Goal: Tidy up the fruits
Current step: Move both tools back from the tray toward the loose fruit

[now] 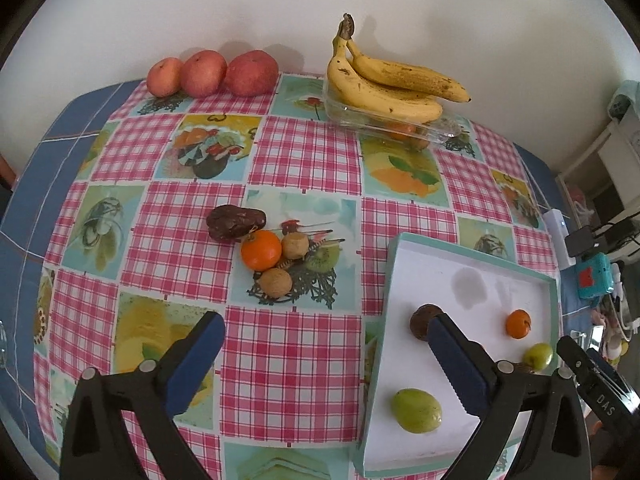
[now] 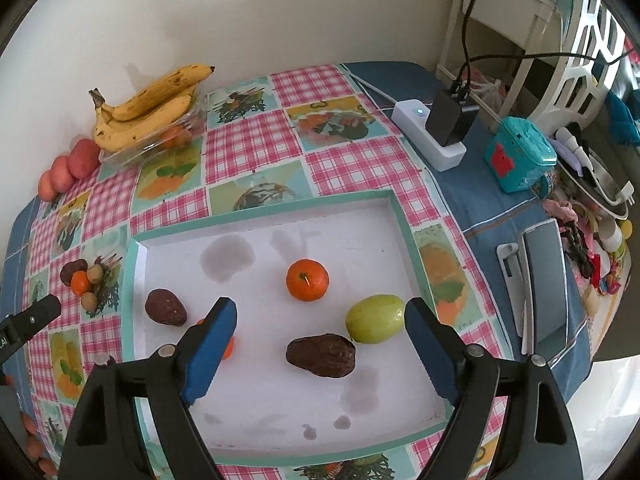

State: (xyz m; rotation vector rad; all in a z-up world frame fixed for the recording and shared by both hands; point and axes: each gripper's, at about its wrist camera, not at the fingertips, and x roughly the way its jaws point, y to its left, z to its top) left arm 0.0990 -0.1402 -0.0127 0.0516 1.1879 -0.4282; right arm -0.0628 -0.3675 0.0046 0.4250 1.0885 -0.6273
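Blue-padded fingers (image 2: pixel 212 344) of the right gripper (image 2: pixel 320 344) stand apart, empty, over the white tray (image 2: pixel 256 216); a dark date-like fruit (image 2: pixel 321 355) lies between them, a green fruit (image 2: pixel 375 319) just inside the right finger. Left gripper (image 1: pixel 324 364) gapes wide, empty. Ahead of its fingers waits a cluster: tangerine (image 1: pixel 261 250), walnuts (image 1: pixel 274 282), dark fruit (image 1: pixel 235 222). Best take them singly, since they touch. Bananas (image 1: pixel 384 80) lie beyond.

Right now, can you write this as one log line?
left tongs: open, empty | right tongs: open, empty | white tray: some fruit inside | tablecloth: fruit left
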